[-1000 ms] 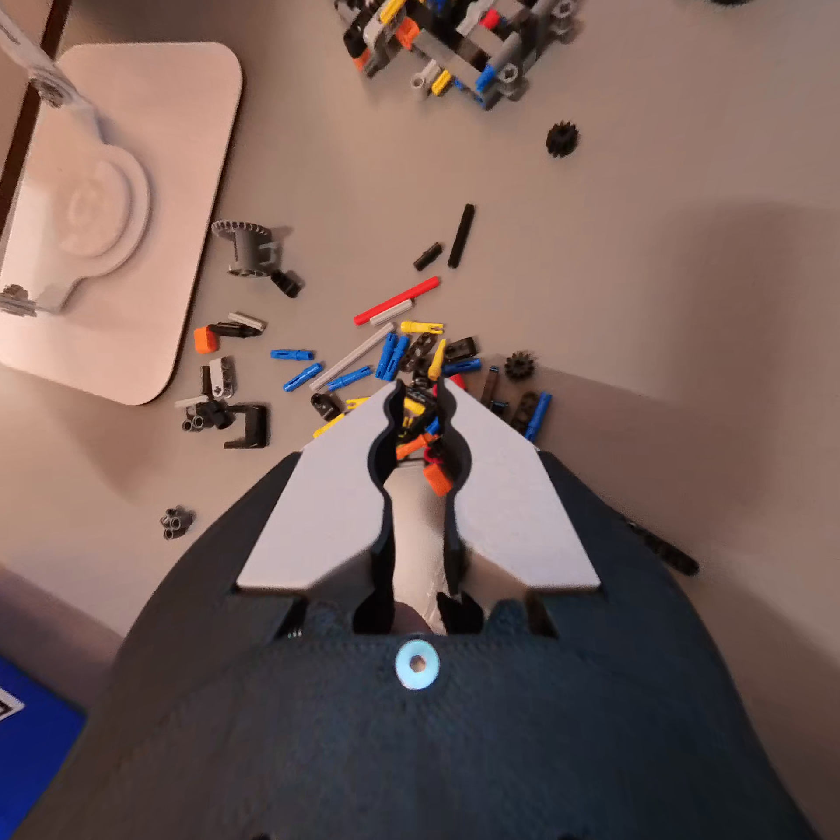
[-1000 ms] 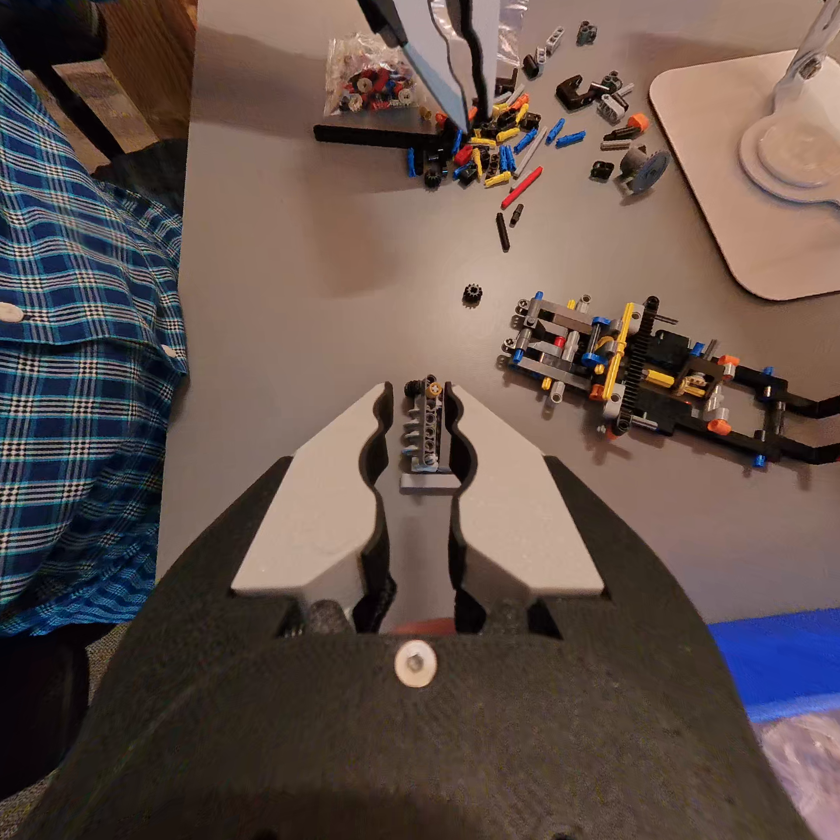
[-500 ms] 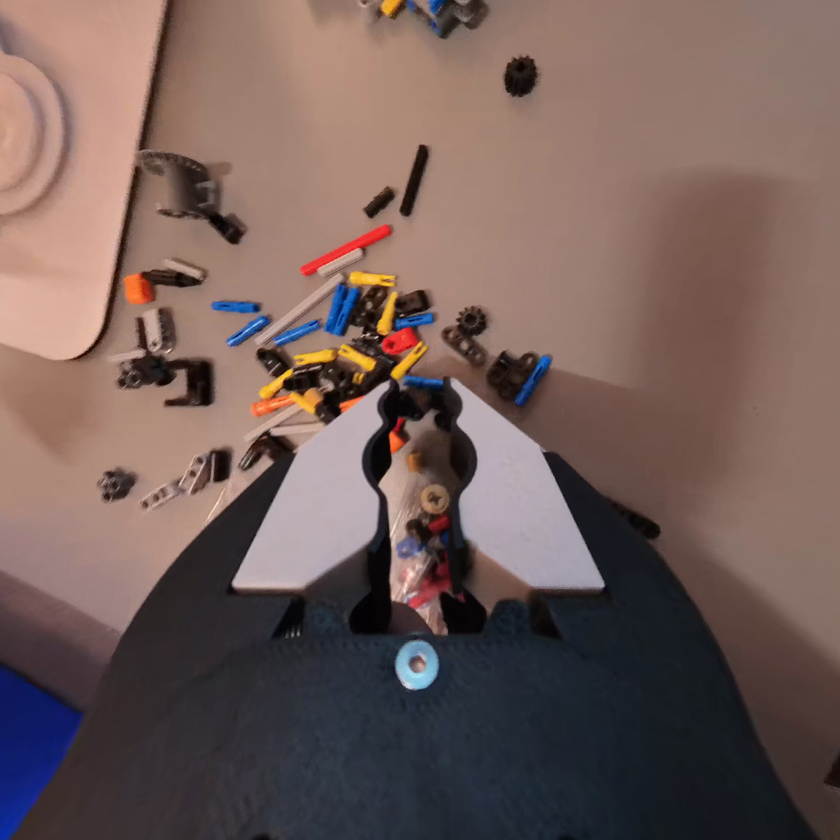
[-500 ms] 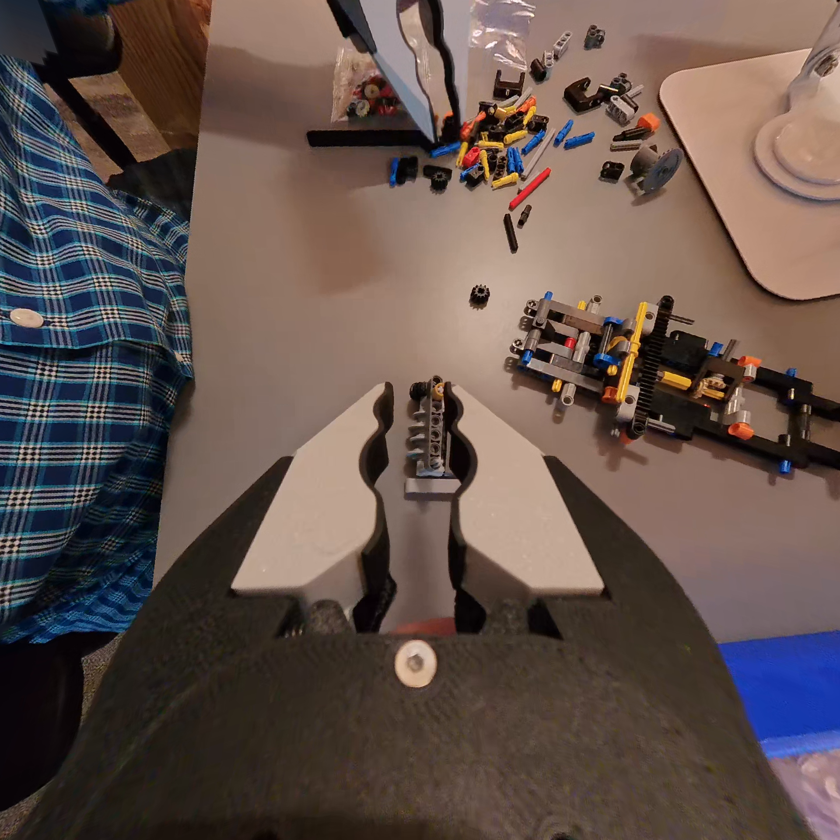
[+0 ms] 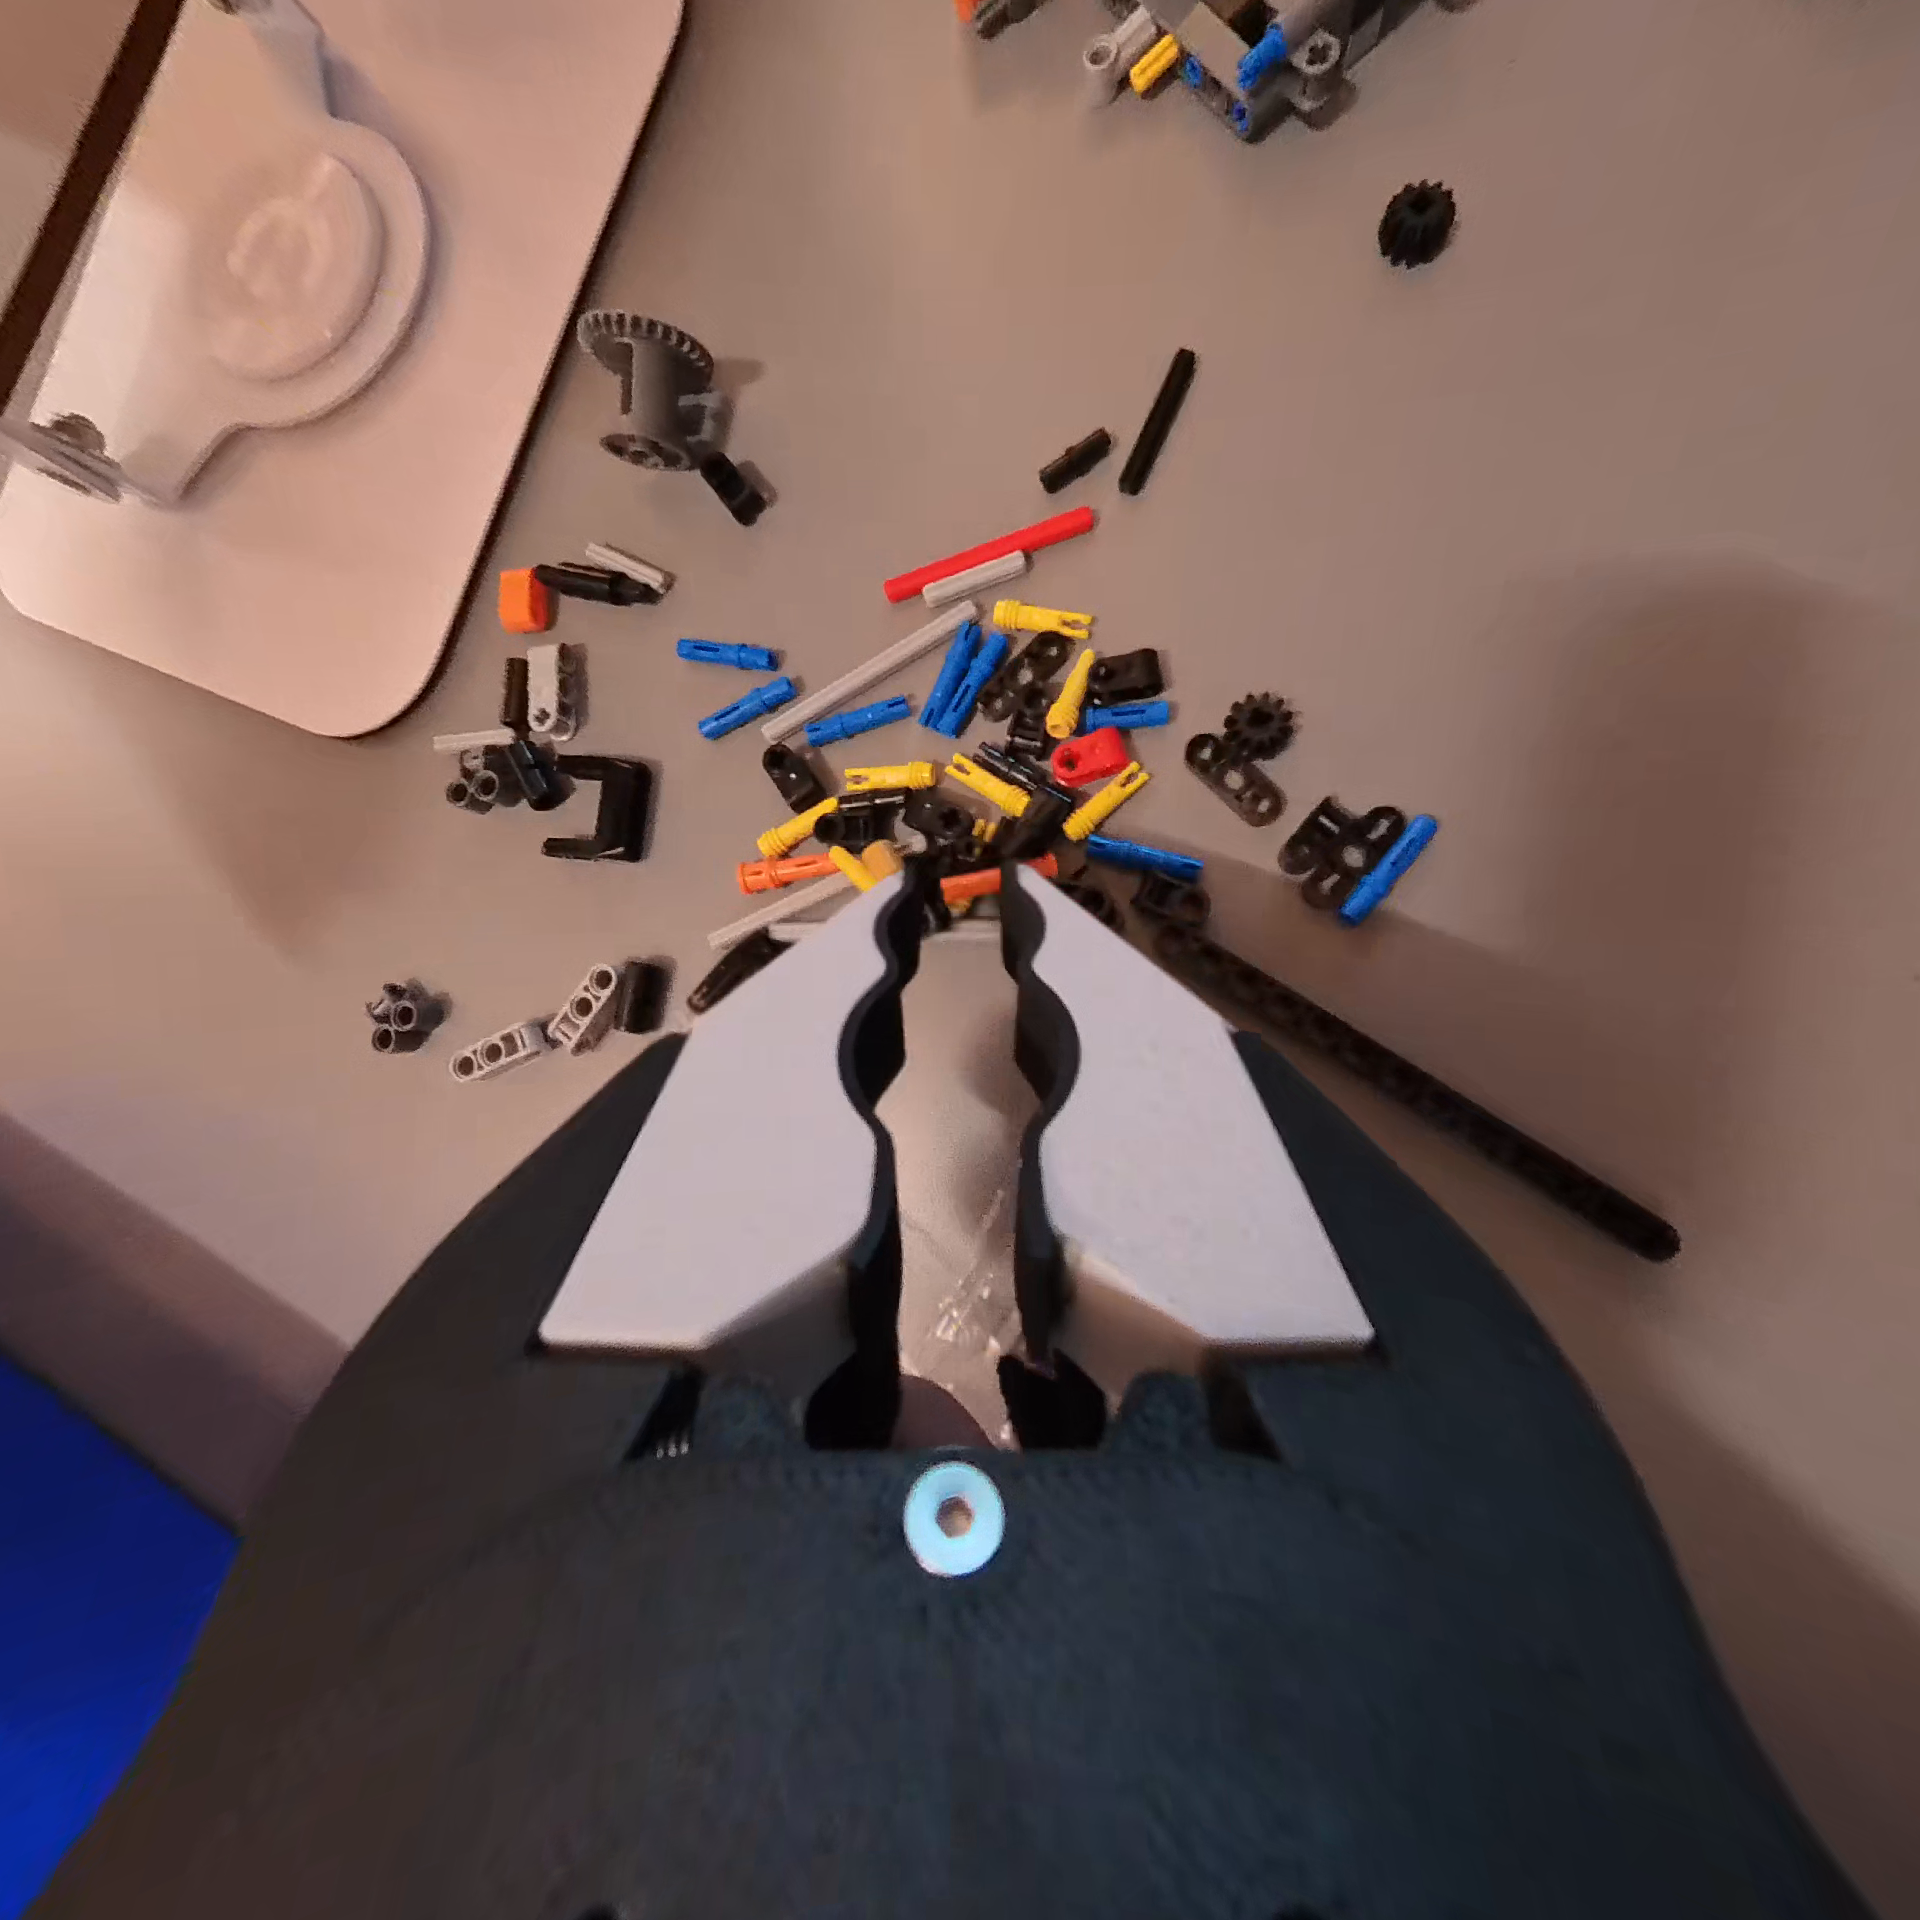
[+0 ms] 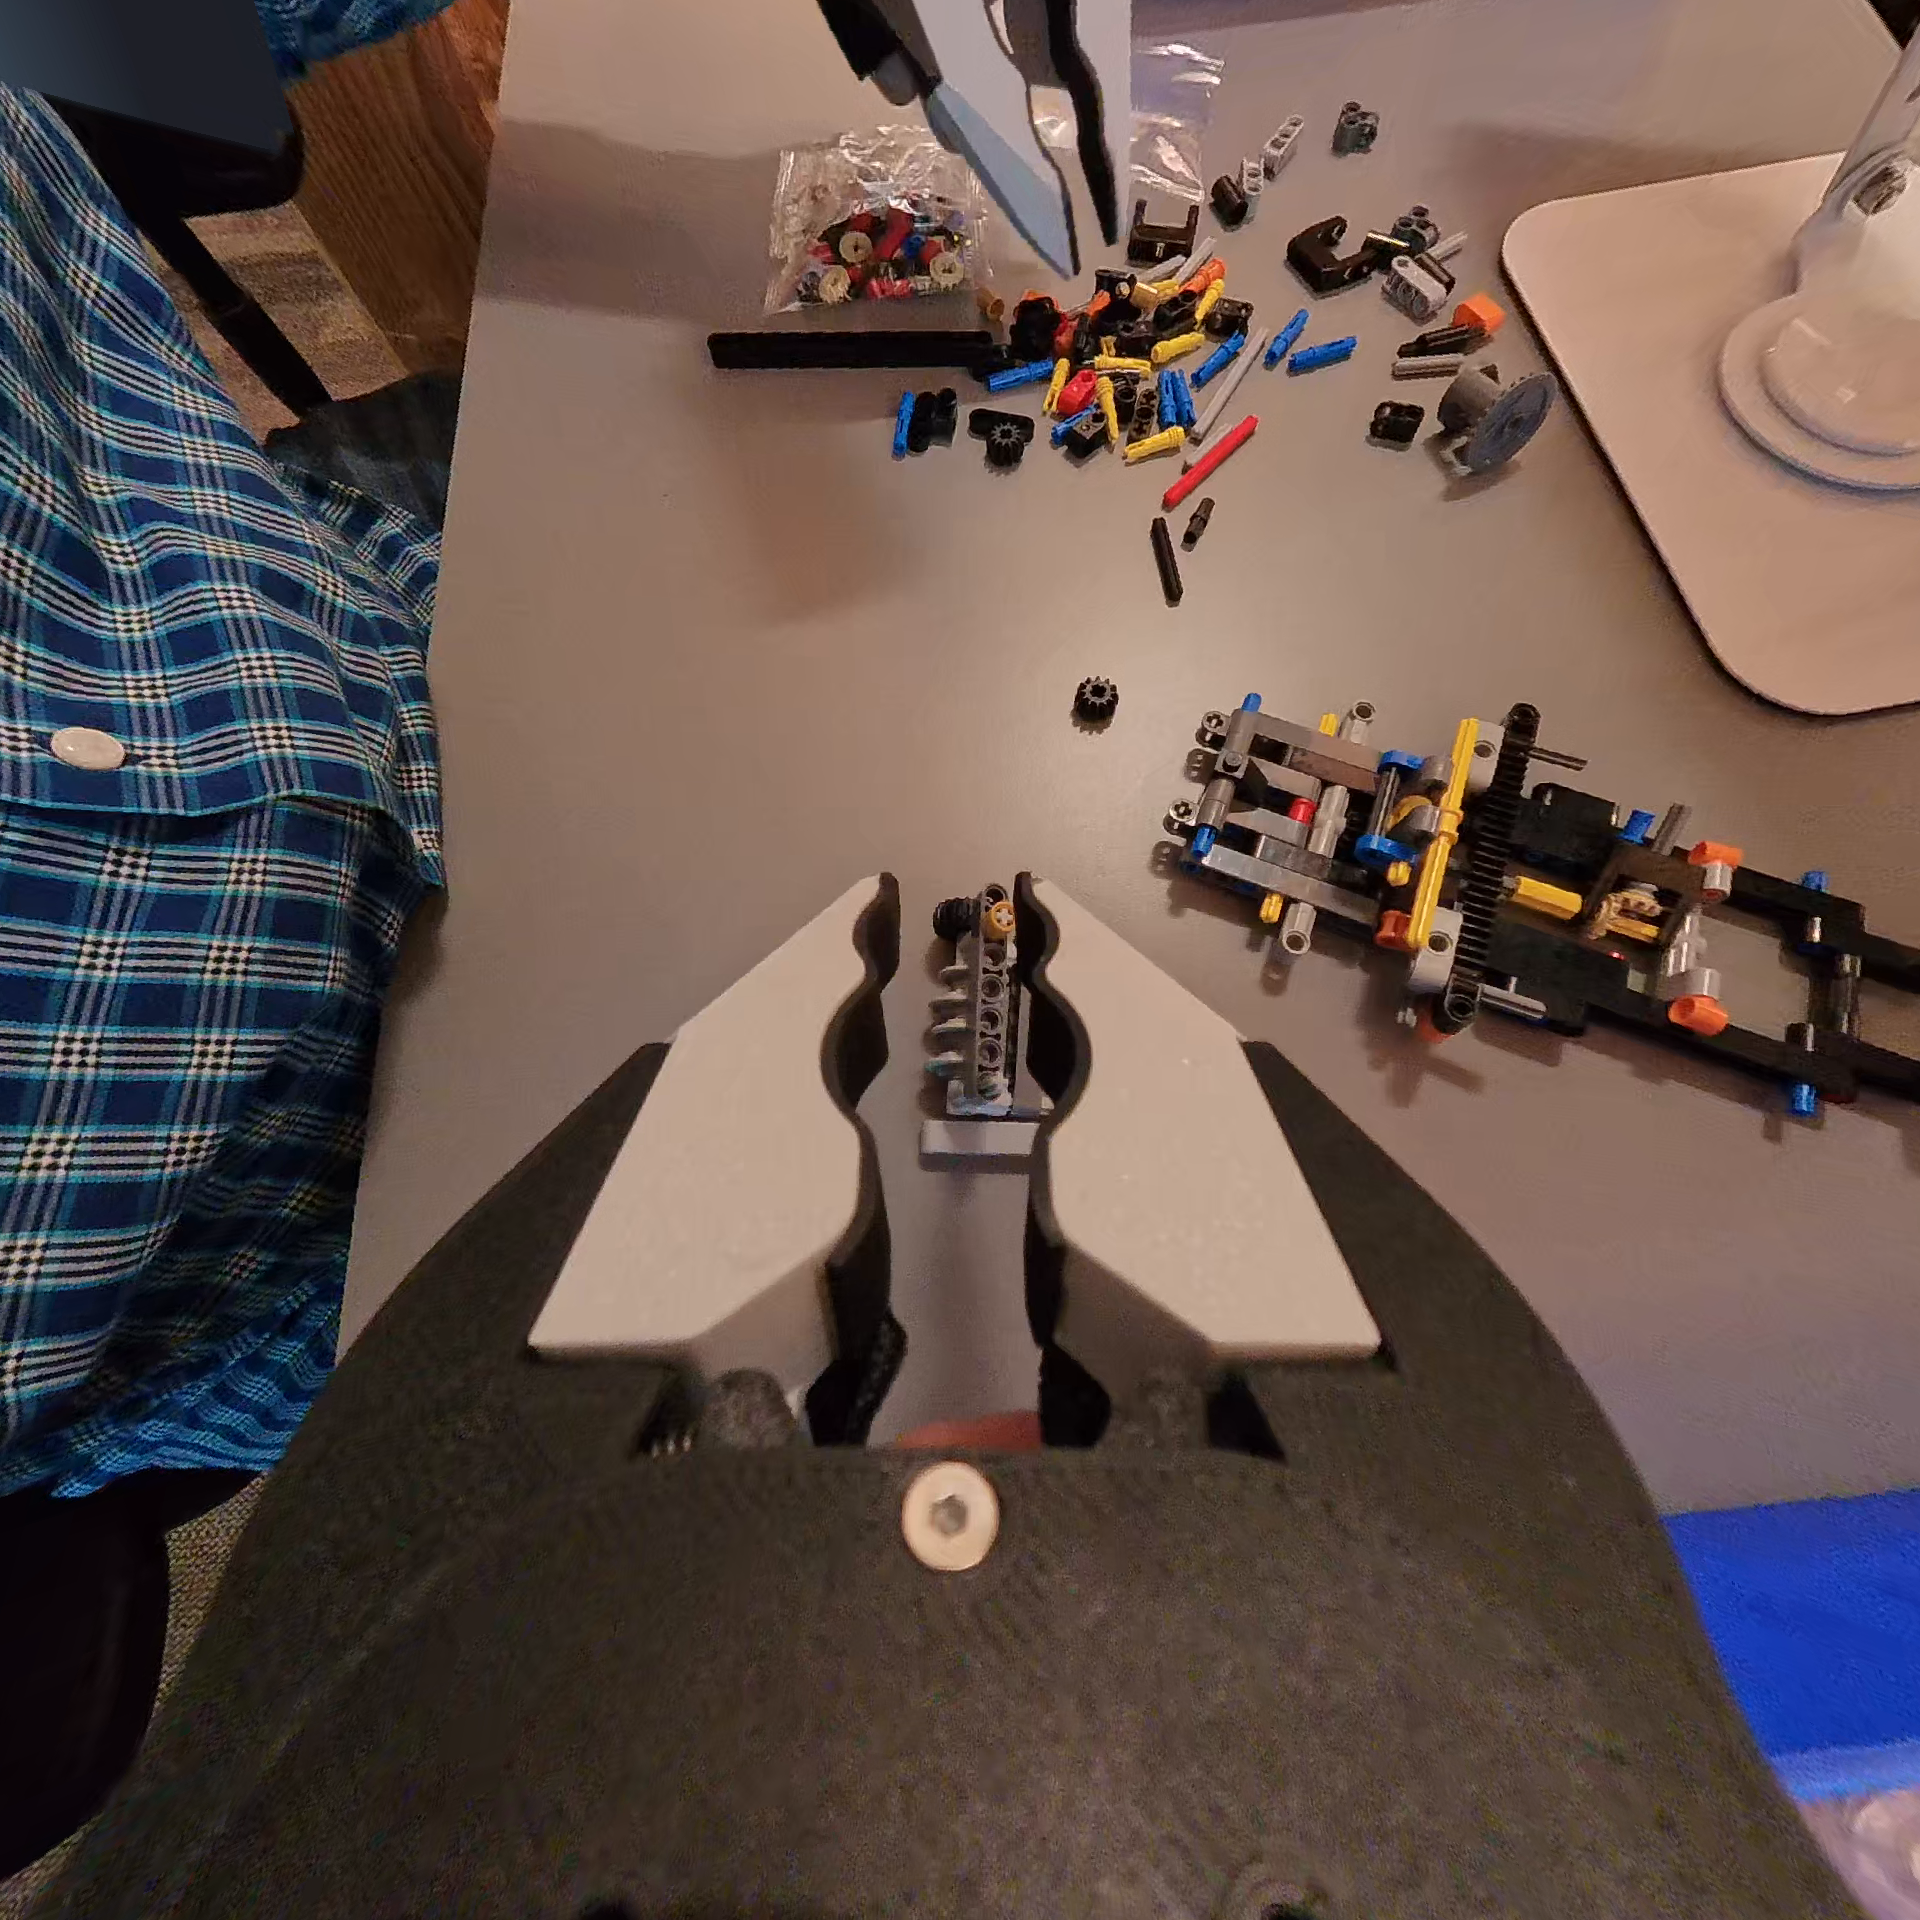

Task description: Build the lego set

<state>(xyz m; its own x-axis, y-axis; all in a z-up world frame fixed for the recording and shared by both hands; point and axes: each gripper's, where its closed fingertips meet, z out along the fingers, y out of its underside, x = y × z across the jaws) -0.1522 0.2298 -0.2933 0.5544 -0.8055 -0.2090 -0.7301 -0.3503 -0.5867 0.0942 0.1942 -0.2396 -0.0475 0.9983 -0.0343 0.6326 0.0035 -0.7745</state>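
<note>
Meanwhile right tool (image 6: pixel 954 883) pinching small grey subassembly (image 6: pixel 987 1023); left tool (image 5: pixel 961 878), slightly spread, hovering over loose parts pile (image 5: pixel 987 748). Risk: tips scattering pins, nudging wrong piece. Chassis (image 6: pixel 1507 873) lying at right on grey bench (image 6: pixel 727 675); wood floor beyond far-left edge.

Loose pieces (image 6: pixel 1122 353) lie beyond the chassis (image 6: pixel 1507 883), bag (image 6: pixel 873 239) to their left.

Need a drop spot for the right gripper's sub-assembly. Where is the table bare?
Bare: the grey strip between the plaid shirt and the lone black gear, ahead of the right gripper. Crowded: the loose parts pile under the left gripper, and the chassis beside the white base.
</note>
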